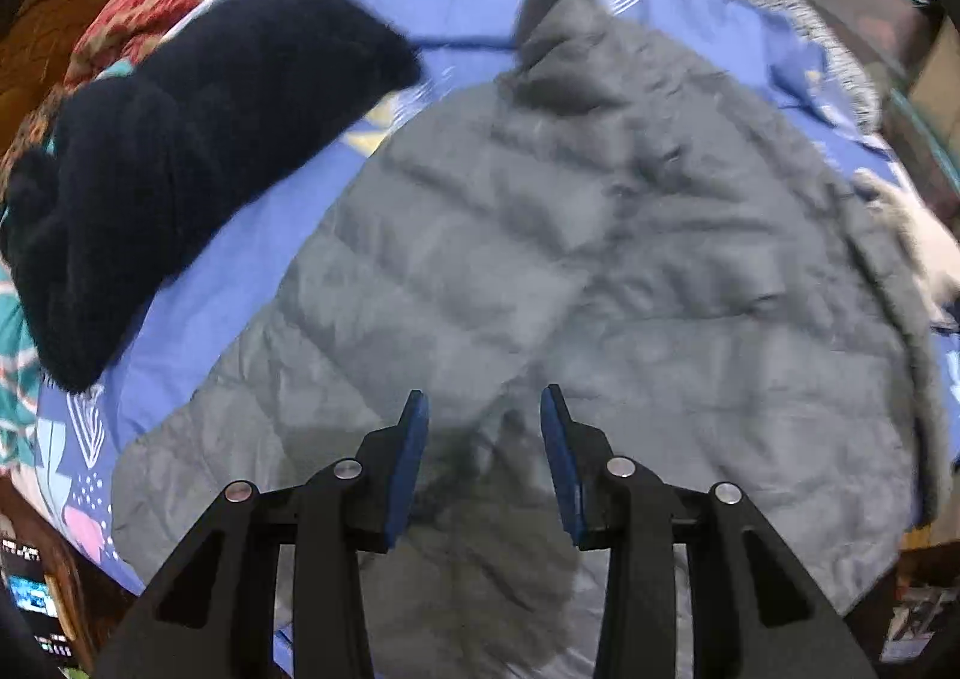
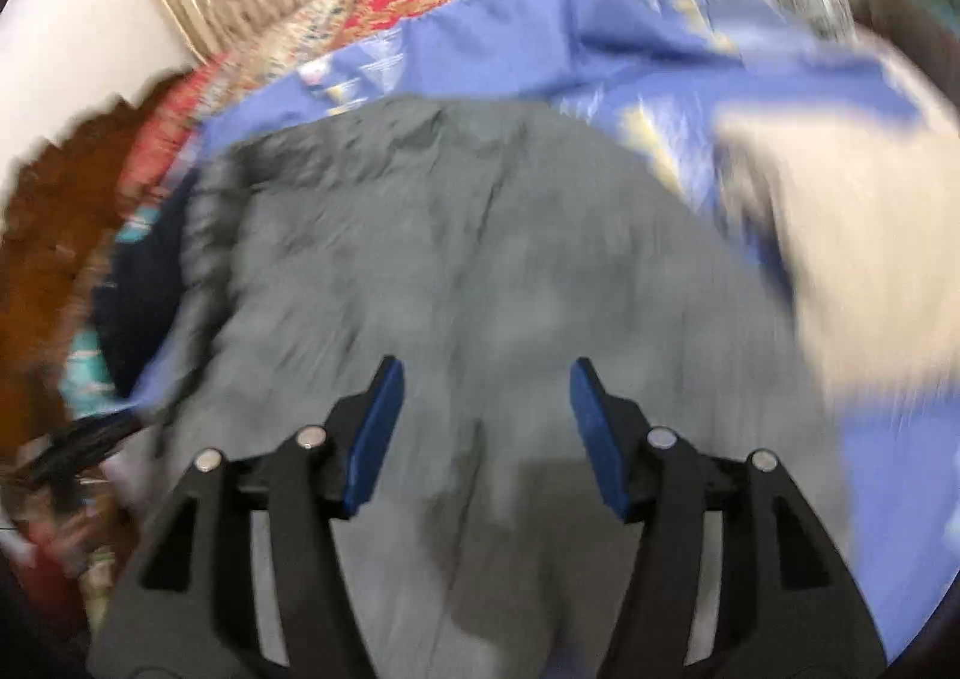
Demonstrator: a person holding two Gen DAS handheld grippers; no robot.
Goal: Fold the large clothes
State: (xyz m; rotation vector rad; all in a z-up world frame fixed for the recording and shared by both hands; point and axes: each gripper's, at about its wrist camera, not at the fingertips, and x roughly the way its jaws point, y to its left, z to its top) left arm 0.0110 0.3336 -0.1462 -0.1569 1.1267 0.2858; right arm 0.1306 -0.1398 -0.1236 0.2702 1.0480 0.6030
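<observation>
Your left gripper (image 1: pixel 485 409) and right gripper (image 2: pixel 486 379) both hang spread and empty over the grey quilted jacket (image 1: pixel 570 271), flat on the blue sheet (image 1: pixel 198 319). Only your left view shows the fuzzy black garment (image 1: pixel 168 163) clearly.

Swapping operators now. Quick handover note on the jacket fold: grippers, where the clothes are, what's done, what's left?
Left hand-held gripper: open, empty, above the lower part of the grey quilted jacket.
Right hand-held gripper: open, empty, also over the jacket; its view is heavily blurred.
The jacket lies spread on the blue bedsheet, hood end toward the far side. A dark fleece garment sits bunched on the sheet, left of it in the left wrist view. A pale item lies right of the jacket in the right wrist view; too blurred to identify.
Done: jacket laid out; fold state unclear.
Left: grip an edge and fold.
</observation>
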